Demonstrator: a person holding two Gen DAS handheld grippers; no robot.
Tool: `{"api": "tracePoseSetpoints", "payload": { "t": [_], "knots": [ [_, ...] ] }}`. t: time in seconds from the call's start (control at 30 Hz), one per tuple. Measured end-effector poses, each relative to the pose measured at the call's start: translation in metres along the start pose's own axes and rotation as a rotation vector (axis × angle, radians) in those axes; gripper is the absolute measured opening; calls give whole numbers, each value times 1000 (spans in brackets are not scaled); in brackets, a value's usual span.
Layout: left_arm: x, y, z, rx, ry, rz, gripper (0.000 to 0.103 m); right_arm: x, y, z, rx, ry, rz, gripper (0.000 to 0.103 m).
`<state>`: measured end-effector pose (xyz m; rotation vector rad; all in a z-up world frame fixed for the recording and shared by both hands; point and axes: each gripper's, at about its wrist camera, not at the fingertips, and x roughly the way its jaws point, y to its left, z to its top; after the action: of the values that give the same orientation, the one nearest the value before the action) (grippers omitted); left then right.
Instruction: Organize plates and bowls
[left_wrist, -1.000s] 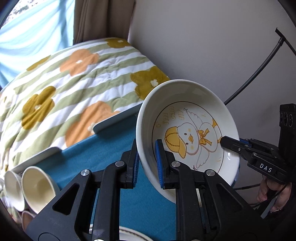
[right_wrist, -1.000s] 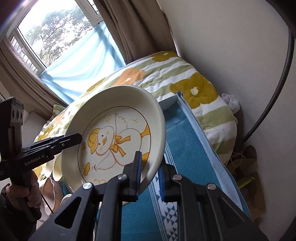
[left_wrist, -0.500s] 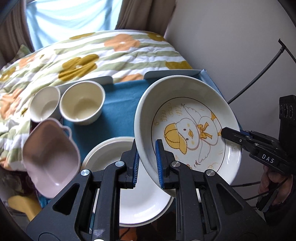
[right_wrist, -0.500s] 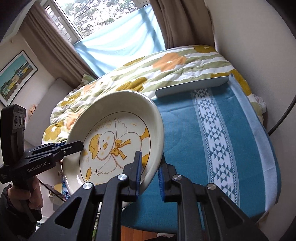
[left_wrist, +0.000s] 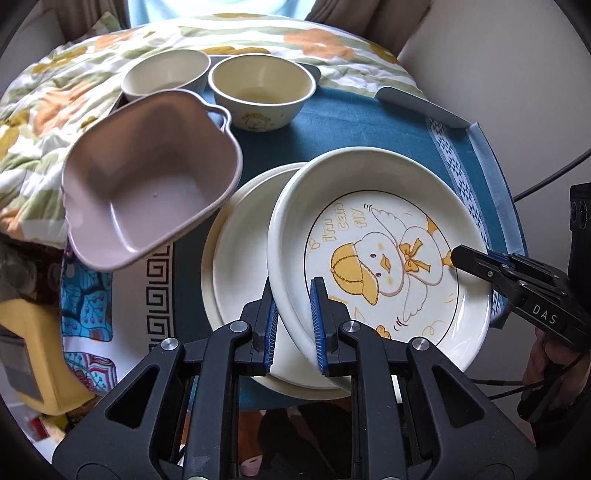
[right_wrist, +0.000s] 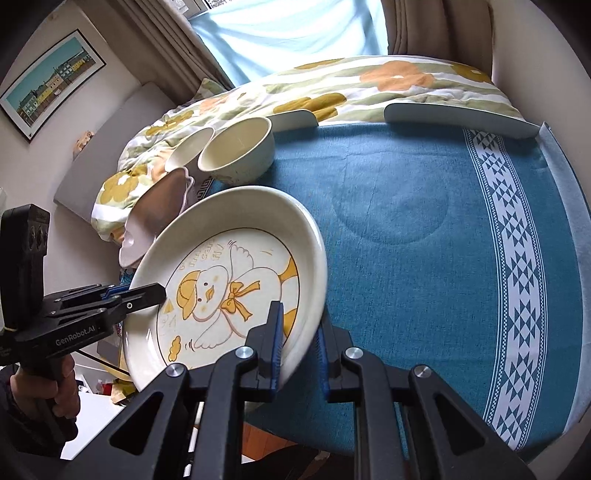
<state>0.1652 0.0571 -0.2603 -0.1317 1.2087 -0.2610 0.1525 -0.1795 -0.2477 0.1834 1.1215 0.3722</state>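
A cream duck plate (left_wrist: 388, 258) hangs tilted between both grippers. My left gripper (left_wrist: 293, 325) is shut on its near-left rim, and my right gripper (right_wrist: 299, 347) is shut on the opposite rim. Each one shows in the other's view: right gripper (left_wrist: 458, 256), left gripper (right_wrist: 160, 293). The duck plate (right_wrist: 221, 280) overlaps a plain white plate (left_wrist: 243, 258) that lies on the blue-clothed table (left_wrist: 351, 122). A pink handled bowl (left_wrist: 147, 184) sits to the left, with two cream bowls (left_wrist: 262, 88) (left_wrist: 164, 74) behind it.
A flowered quilt (left_wrist: 55, 110) lies beyond the table's far and left edges. White edge guards (right_wrist: 458, 118) line the far side. The blue cloth (right_wrist: 424, 221) stretches to the right of the plate. A yellow object (left_wrist: 33, 350) sits low on the left. A black cable (left_wrist: 546, 177) runs along the wall.
Both grippers have carried the duck plate across and down, from over the bed's edge to above the plain white plate. The bowls have come into view; both grips are unchanged.
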Motion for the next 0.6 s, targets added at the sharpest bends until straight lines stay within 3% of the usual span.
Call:
{"api": "tracePoseSetpoints", "payload": {
  "t": [0.33, 0.6],
  "knots": [
    [11, 0, 6, -42, 22, 11, 15, 17, 5, 0, -50, 33, -21, 15],
    [24, -11, 6, 1, 34, 99, 15, 22, 11, 4, -81, 35, -41, 15]
  ]
}}
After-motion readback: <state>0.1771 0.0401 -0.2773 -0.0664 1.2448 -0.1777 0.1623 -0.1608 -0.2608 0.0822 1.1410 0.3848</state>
